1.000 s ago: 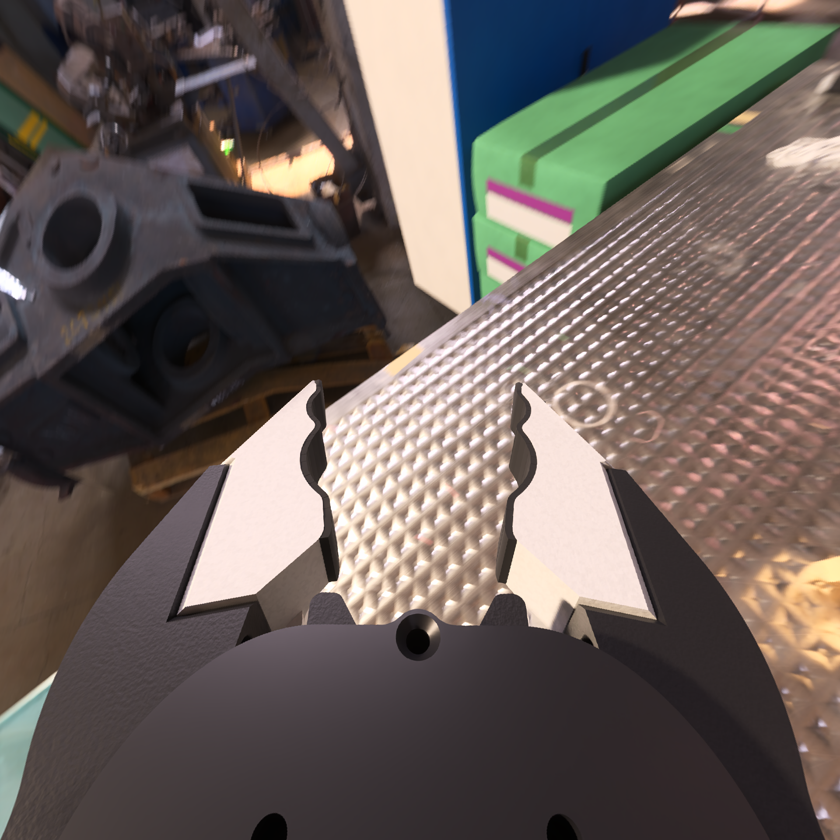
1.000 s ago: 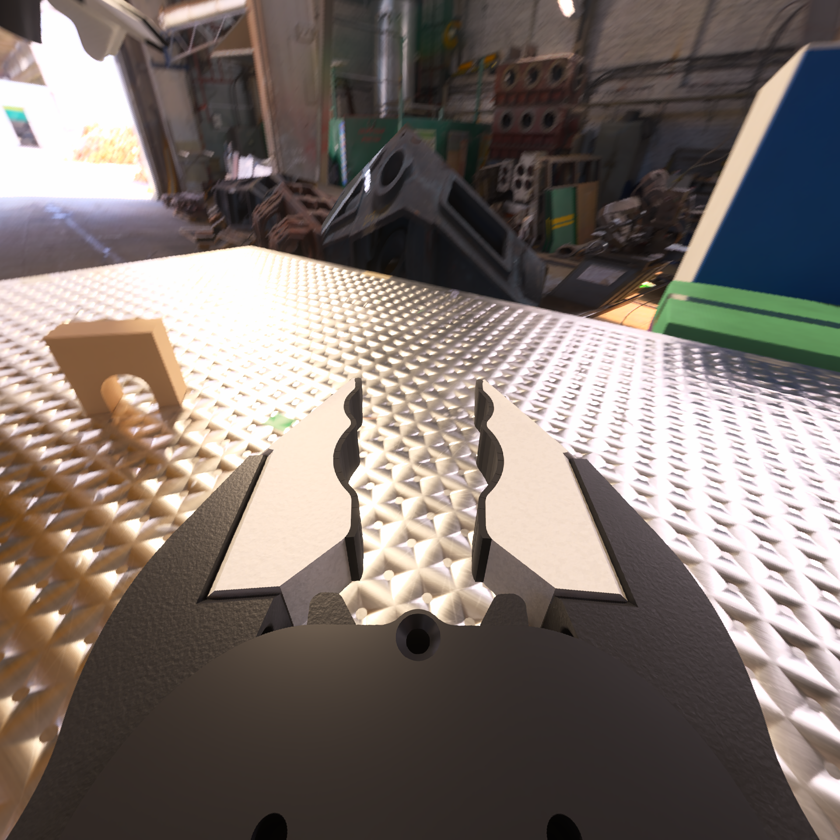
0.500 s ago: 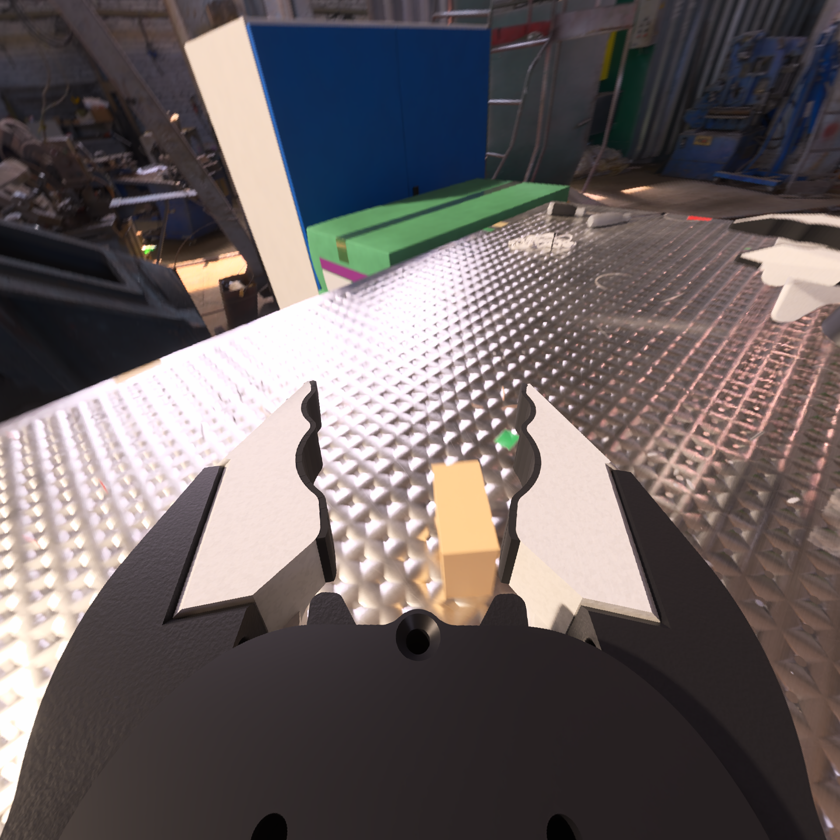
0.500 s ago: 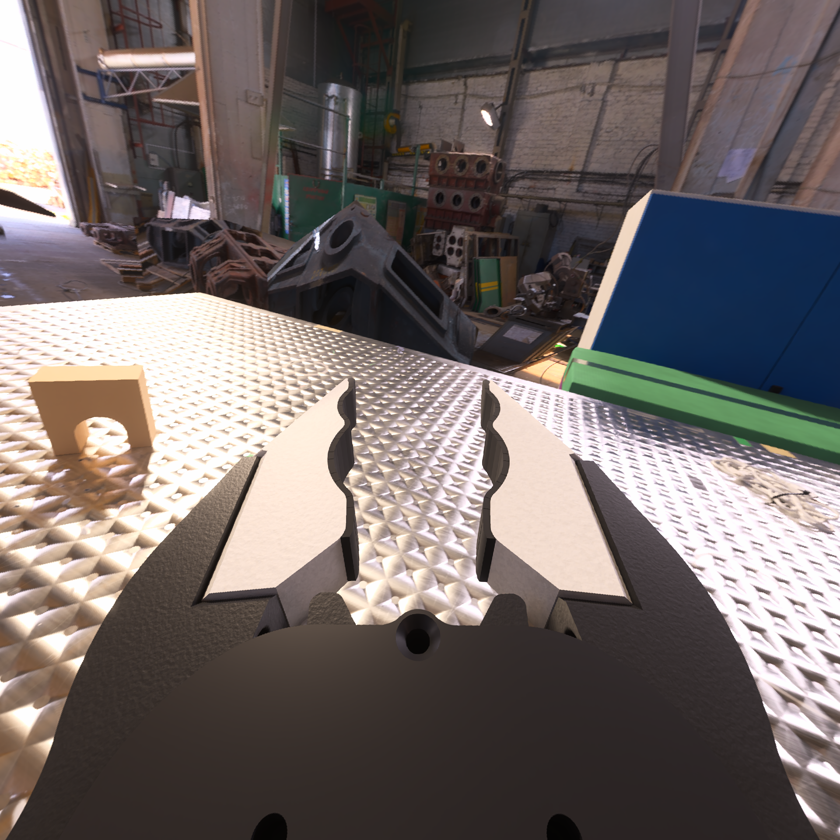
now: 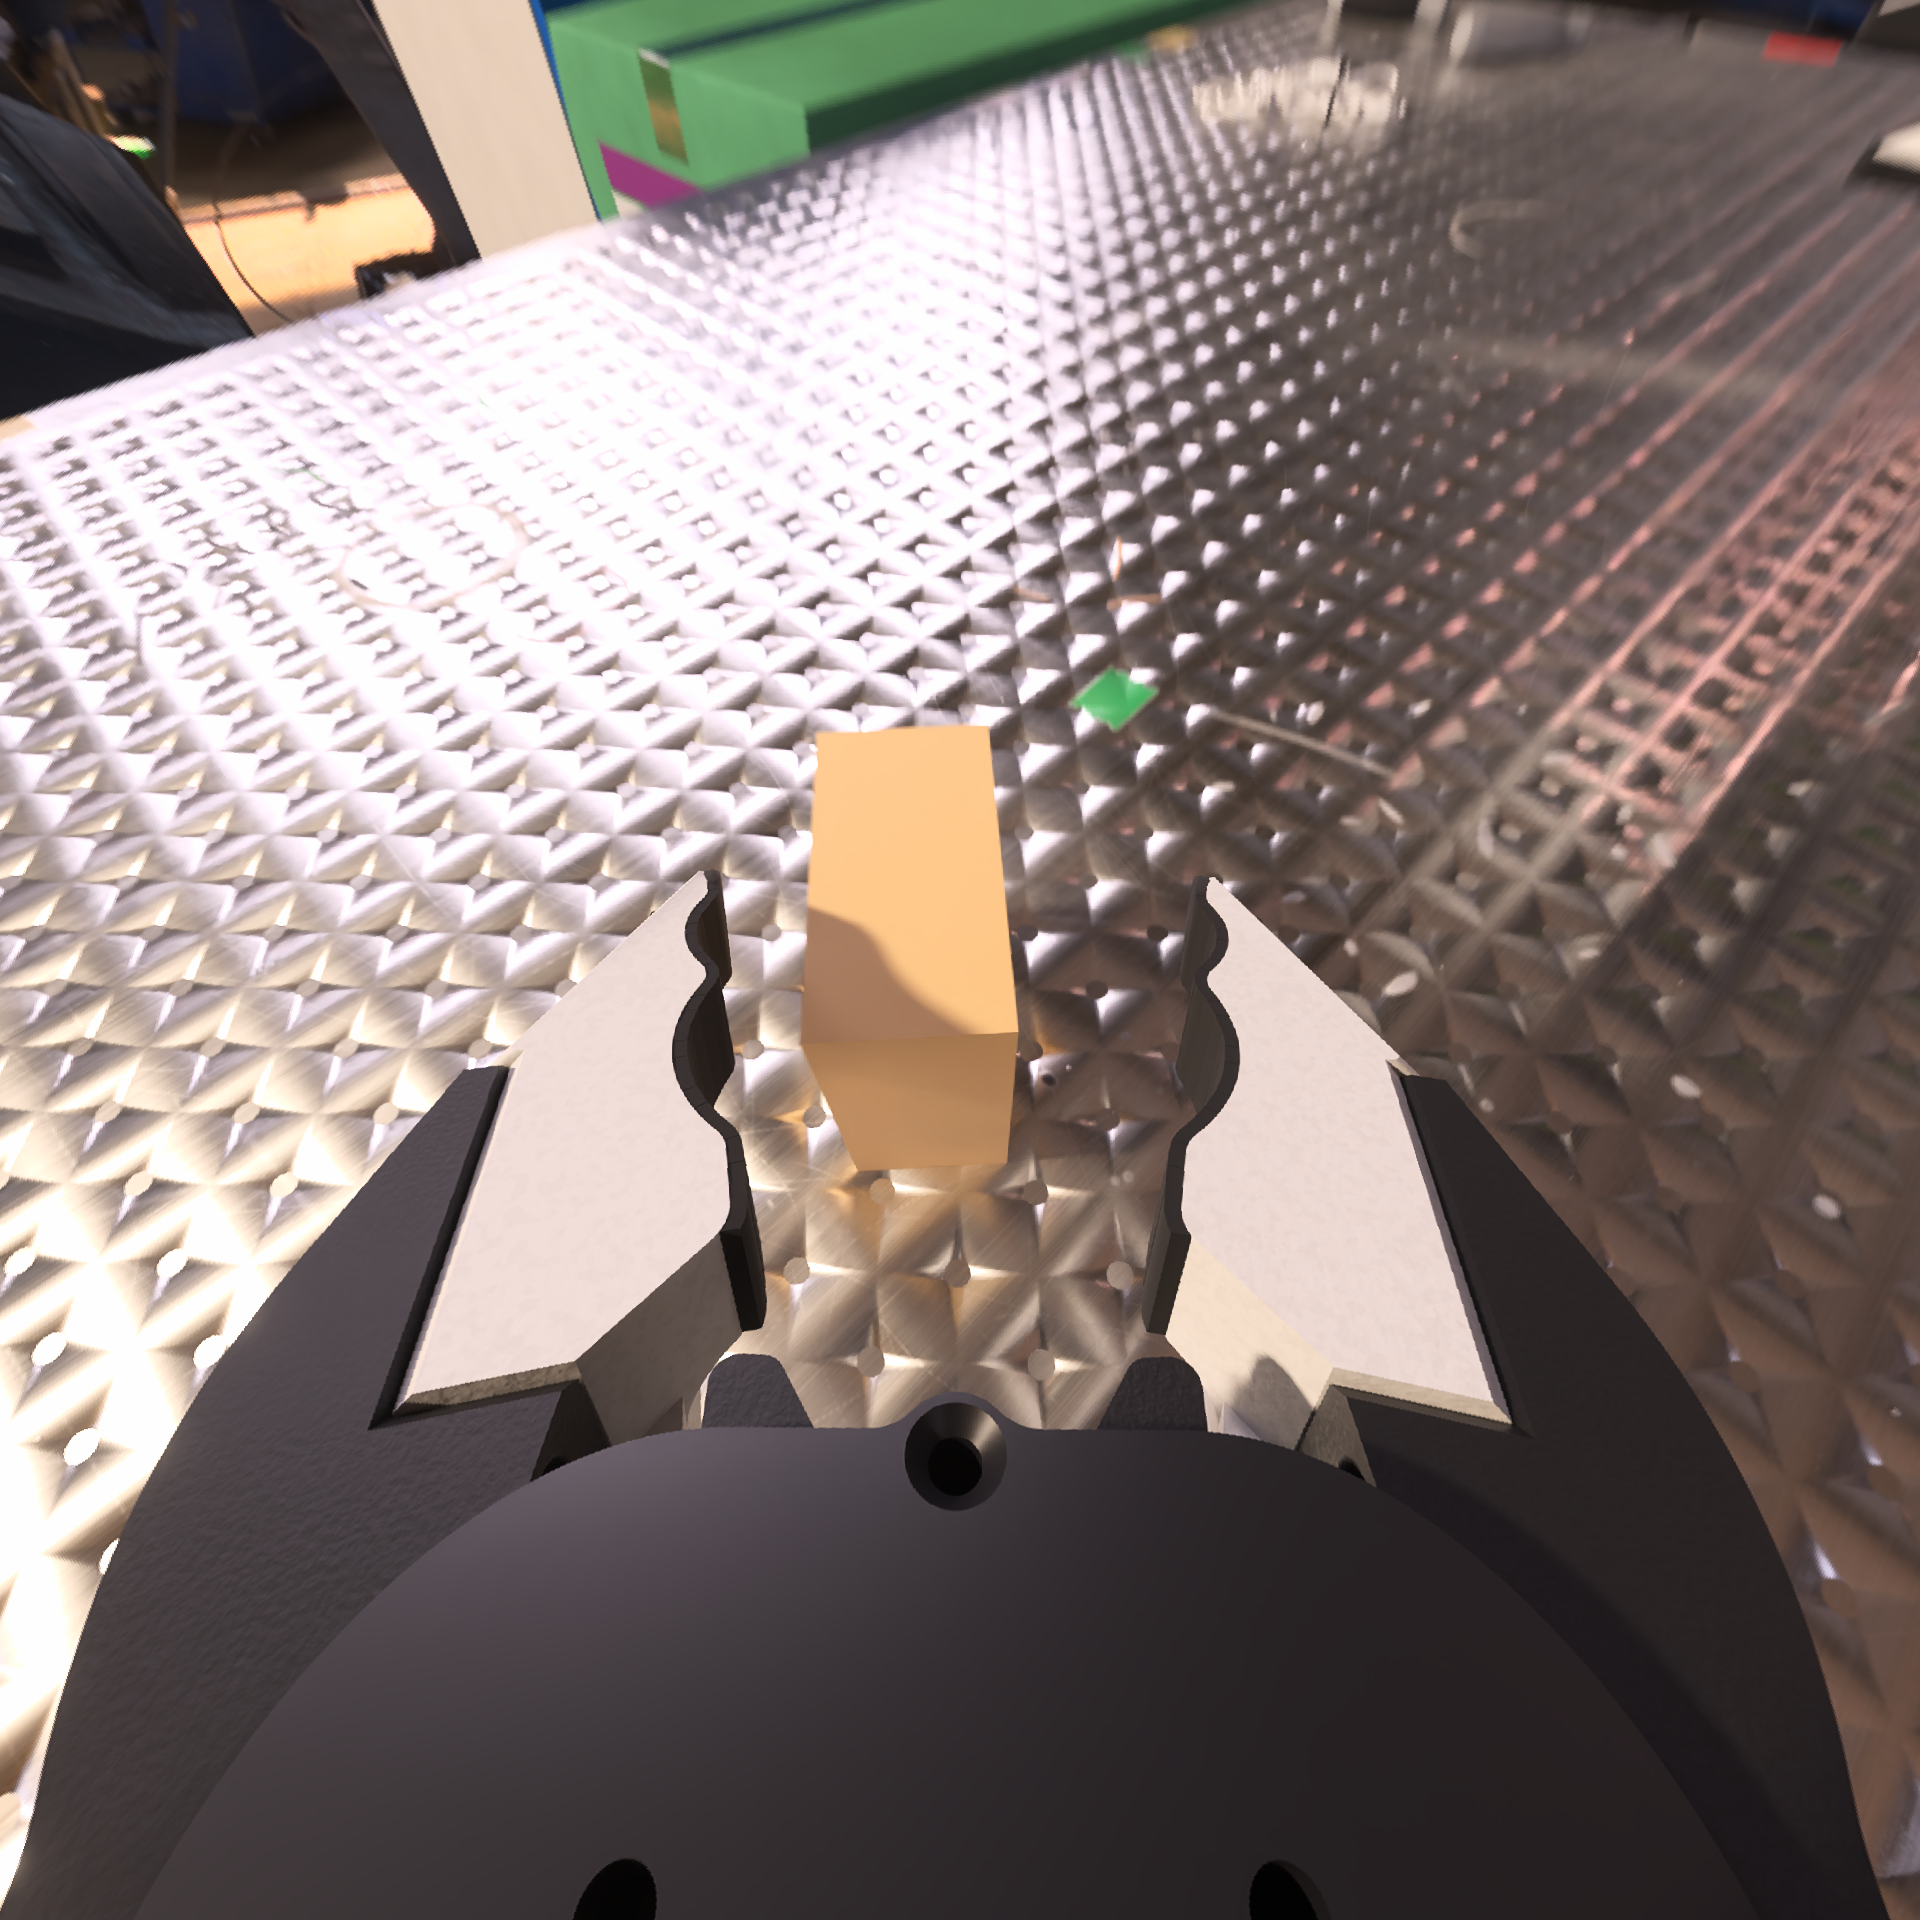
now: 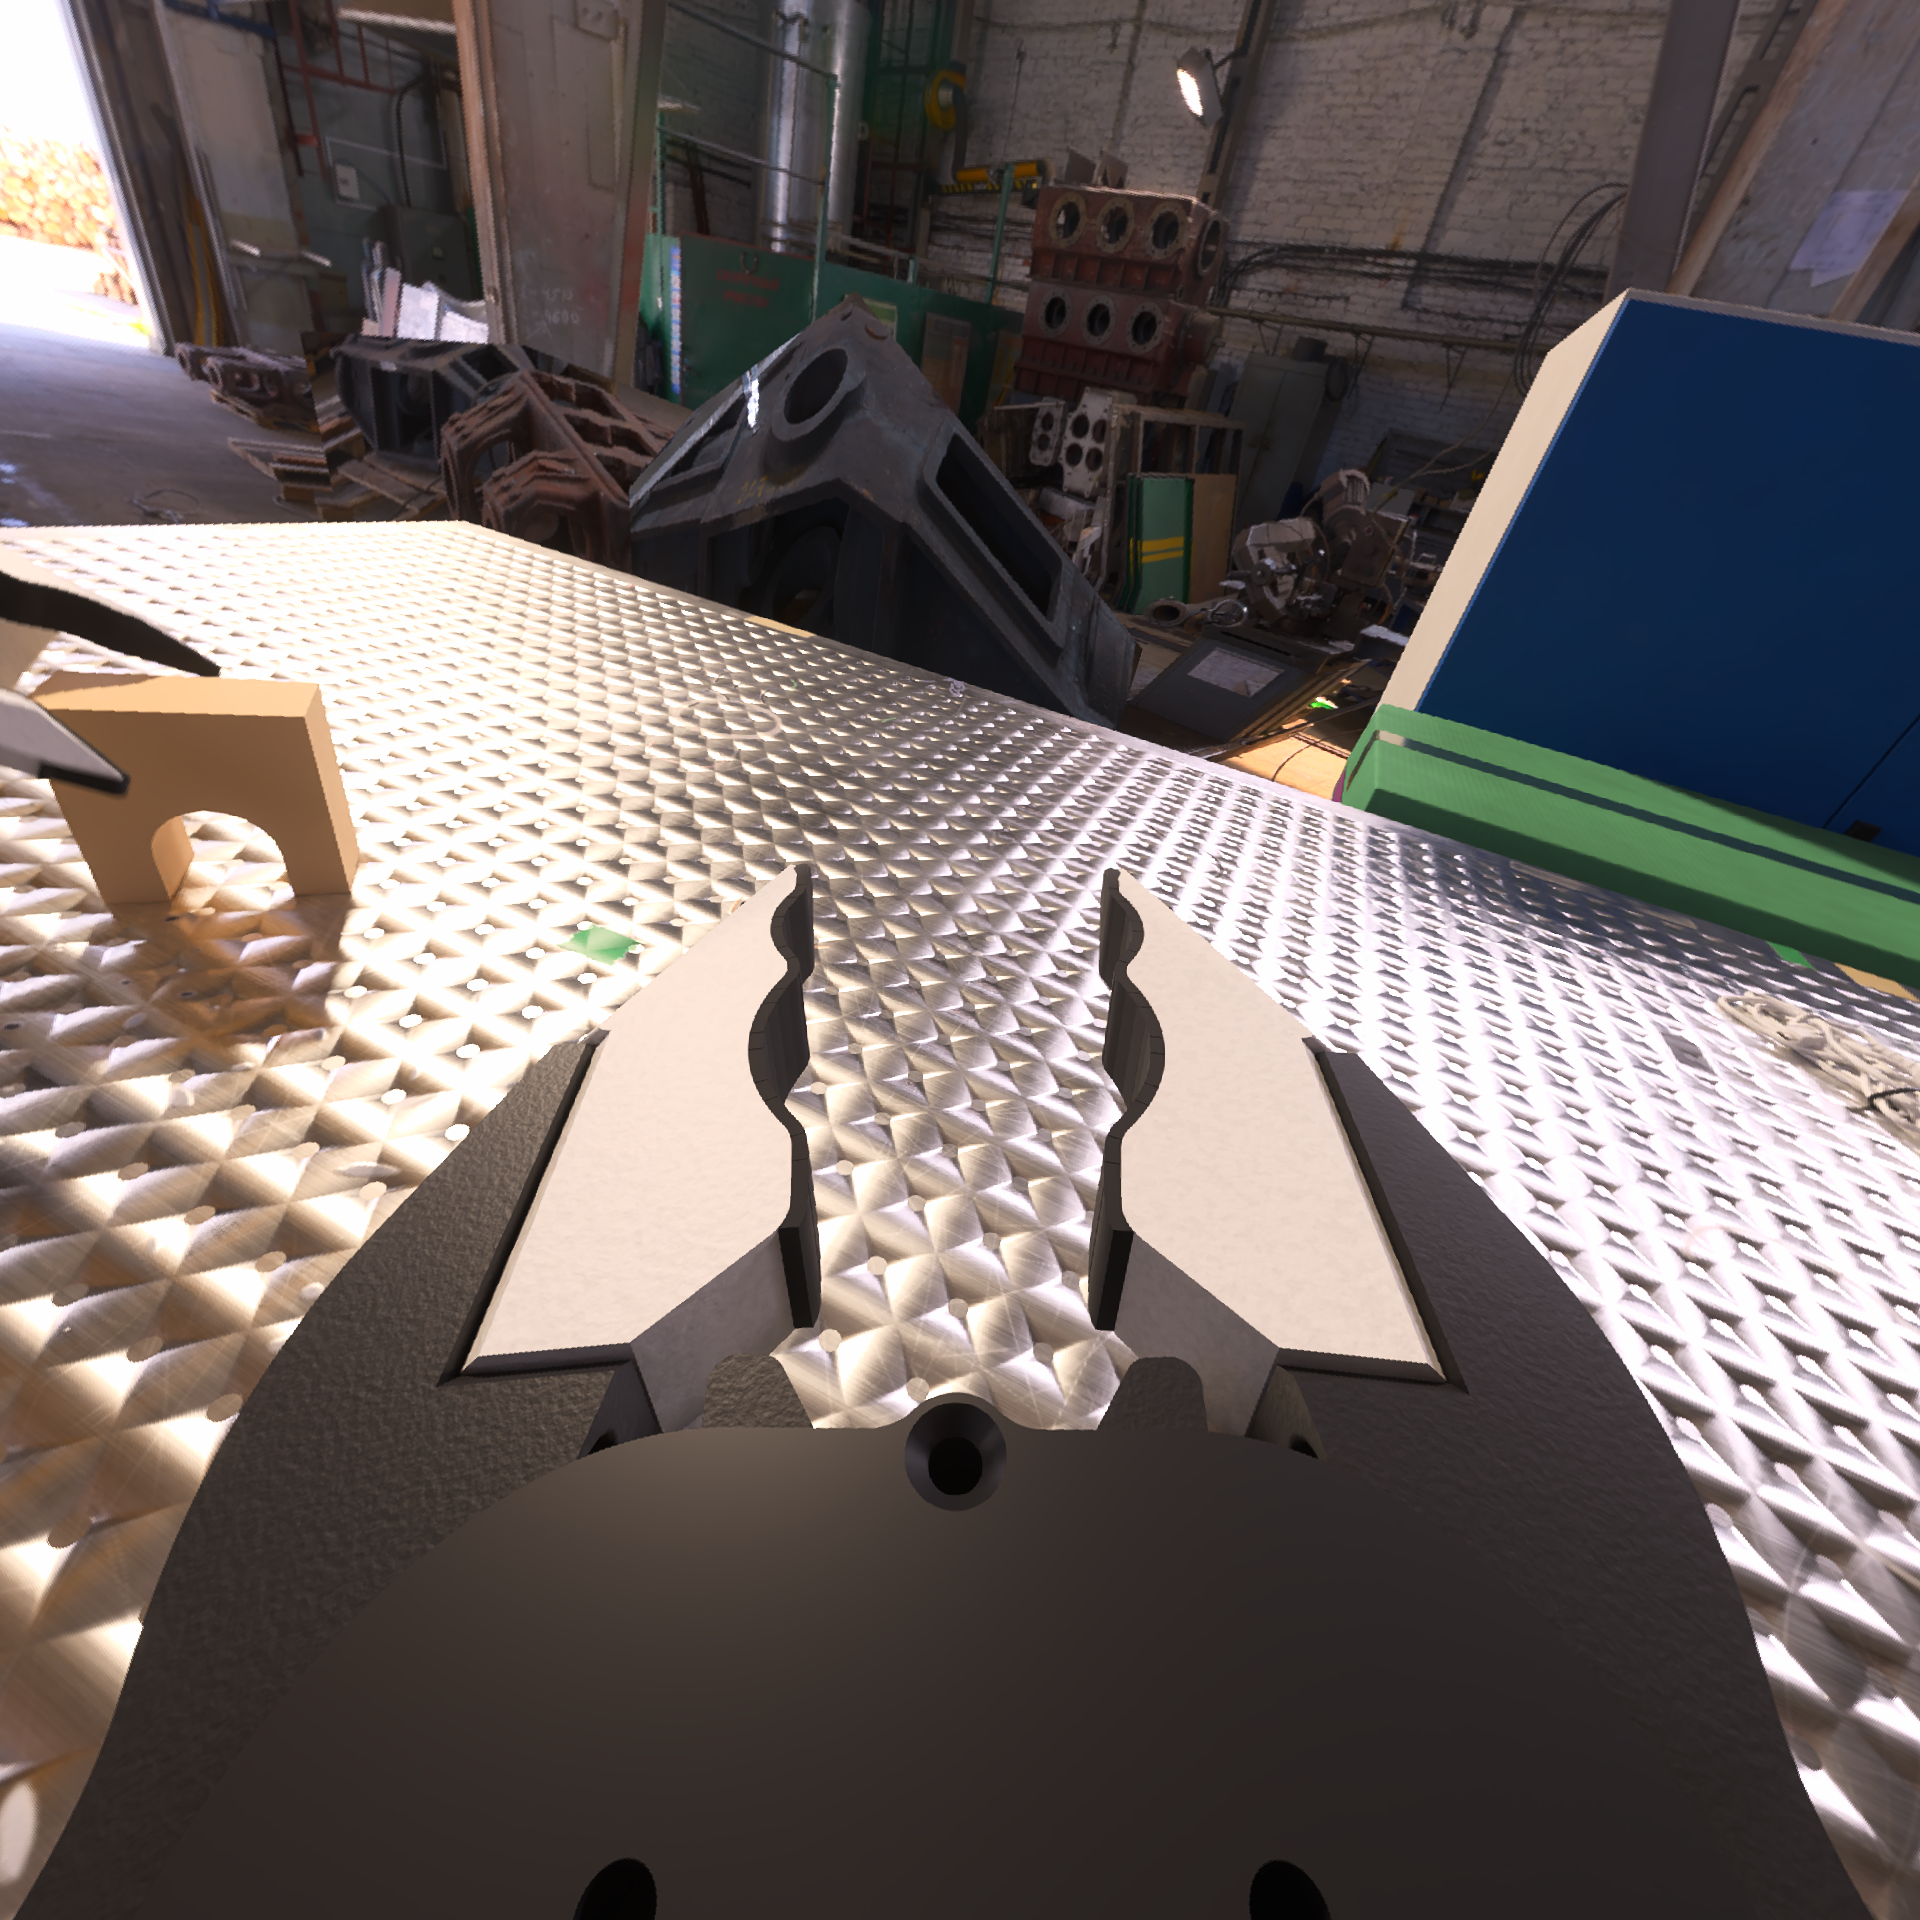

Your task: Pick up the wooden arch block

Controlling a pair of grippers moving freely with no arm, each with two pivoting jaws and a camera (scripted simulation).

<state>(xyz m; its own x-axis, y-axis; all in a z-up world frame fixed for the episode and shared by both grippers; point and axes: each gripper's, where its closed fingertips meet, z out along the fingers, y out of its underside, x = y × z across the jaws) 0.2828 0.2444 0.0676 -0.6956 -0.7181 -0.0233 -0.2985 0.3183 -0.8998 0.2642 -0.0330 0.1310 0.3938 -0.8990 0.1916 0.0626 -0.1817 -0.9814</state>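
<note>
The wooden arch block (image 5: 904, 935) stands upright on the studded metal table (image 5: 416, 623). In the left wrist view I see it end-on, between my open left gripper's (image 5: 954, 894) fingers, a little left of centre and touching neither. The right wrist view shows the block (image 6: 208, 790) at far left with its arch opening facing me, and the left gripper's fingertips (image 6: 62, 758) around its near end. My right gripper (image 6: 951, 883) is open and empty, well to the right of the block.
A small green marker (image 5: 1114, 698) lies on the table just beyond the block; it also shows in the right wrist view (image 6: 601, 943). A green box (image 6: 1621, 821) and a blue cabinet (image 6: 1714, 551) stand past the table's far edge, with dark machinery (image 6: 862, 499) behind.
My left gripper has swung round and down over the block, which now sits between its fingers. The right gripper's view has shifted slightly; the left fingertips have come into it.
</note>
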